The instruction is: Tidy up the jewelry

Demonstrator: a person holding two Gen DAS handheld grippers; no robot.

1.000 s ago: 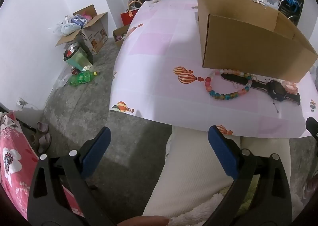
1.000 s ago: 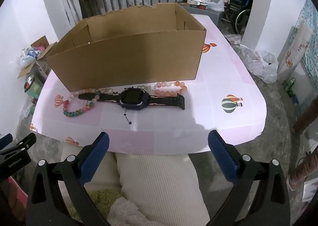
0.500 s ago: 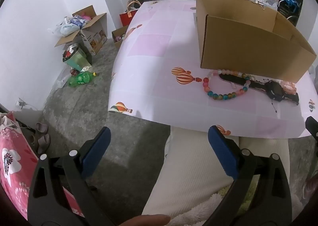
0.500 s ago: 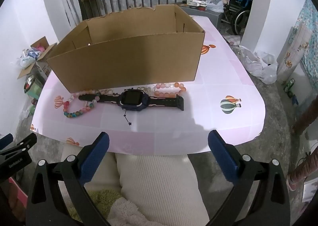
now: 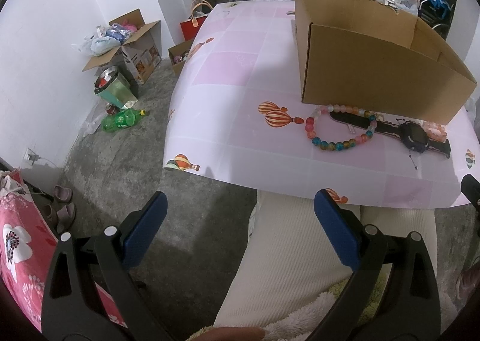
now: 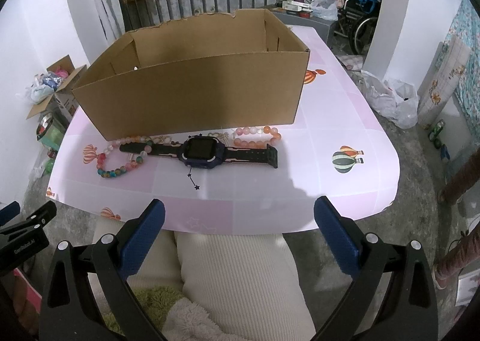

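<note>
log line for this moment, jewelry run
phase: pre-grasp | left gripper: open, empty | right gripper: open, empty | watch, multicolour bead bracelet, pink bead bracelet: on table beside cardboard box

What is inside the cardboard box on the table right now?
The cardboard box is open-topped; its visible inner walls look bare, with no items showing. Its floor is hidden behind the near wall, so contents cannot be ruled out. The watch lies outside, in front.

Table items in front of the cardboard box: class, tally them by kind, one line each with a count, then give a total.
Bead bracelets: 2, one multicoloured, one peach-pink
Wristwatch: 1
Small charm chain: 1
Total: 4, all on the table outside the cardboard box
</note>
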